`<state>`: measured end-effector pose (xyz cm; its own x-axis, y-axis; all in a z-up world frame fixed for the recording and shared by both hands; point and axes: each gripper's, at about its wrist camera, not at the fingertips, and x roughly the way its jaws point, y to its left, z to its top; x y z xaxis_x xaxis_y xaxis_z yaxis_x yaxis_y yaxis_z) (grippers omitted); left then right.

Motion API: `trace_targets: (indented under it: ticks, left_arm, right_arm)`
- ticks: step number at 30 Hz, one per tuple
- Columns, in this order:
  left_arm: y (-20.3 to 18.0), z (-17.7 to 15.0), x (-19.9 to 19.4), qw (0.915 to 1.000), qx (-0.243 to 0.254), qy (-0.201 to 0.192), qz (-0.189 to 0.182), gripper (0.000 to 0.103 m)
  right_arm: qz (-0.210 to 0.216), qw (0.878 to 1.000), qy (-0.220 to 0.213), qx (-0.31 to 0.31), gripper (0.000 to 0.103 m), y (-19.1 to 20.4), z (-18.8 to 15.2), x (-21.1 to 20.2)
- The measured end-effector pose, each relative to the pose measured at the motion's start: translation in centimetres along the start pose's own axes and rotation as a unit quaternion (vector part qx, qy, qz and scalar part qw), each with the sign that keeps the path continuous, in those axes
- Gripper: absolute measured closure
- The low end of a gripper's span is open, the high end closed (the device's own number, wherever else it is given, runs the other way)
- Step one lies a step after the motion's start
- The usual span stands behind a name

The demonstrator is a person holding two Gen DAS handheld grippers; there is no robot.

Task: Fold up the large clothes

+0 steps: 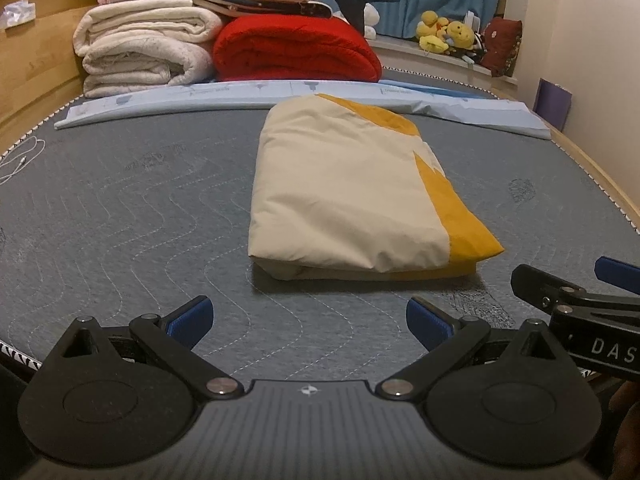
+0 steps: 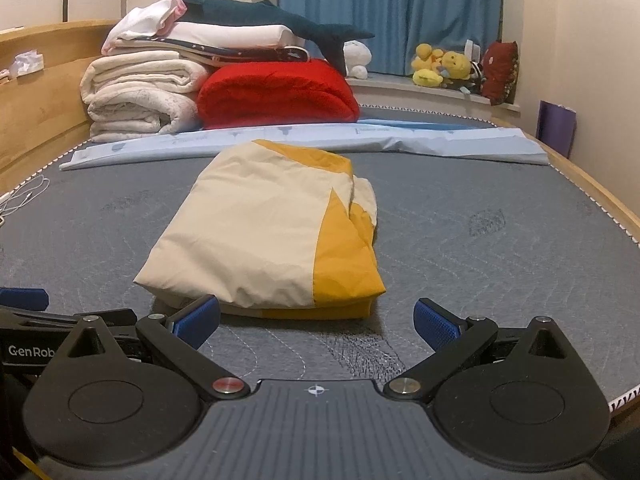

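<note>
Nearest to each camera: own blue-padded fingers, both pairs spread wide and holding nothing, hovering low over the grey quilted mattress (image 1: 120,208) just before the folded cloth.

Left gripper (image 1: 308,320) and right gripper (image 2: 316,320) side by side, both well clear of the cloth, not touching it.

Folded cream and yellow cloth (image 1: 344,196) lying flat near the middle of the mattress, already a thick rectangular bundle, with the yellow part on its right side. Long axis running away from the fingers, toward the far end of the bed; short folded edge facing the fingers.

From the left gripper, cloth straight ahead and a little to the right. From the right gripper, cloth ahead and a little to the left, near edge just beyond the left finger (image 2: 200,320). Right gripper probably the nearer one, though only slightly.

Beyond the cloth: pale blue folded sheet (image 2: 400,140) across the bed, then a red blanket (image 2: 276,92) and white stacked bedding (image 2: 136,96).

Probably little folding left here; next move likely a grasp at the near edge
</note>
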<state>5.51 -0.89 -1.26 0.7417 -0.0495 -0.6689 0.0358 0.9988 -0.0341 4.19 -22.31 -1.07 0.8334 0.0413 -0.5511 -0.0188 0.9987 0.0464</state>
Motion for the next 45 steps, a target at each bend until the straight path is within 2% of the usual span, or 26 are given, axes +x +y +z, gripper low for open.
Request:
trace_targets:
  ticks: [45]
  left_arm:
    - [0.27,-0.47,0.76,1.0,0.002,0.009,-0.002,0.0]
  right_arm:
    - [0.001,1.0,0.009,-0.003,0.001,0.28,-0.67,0.42]
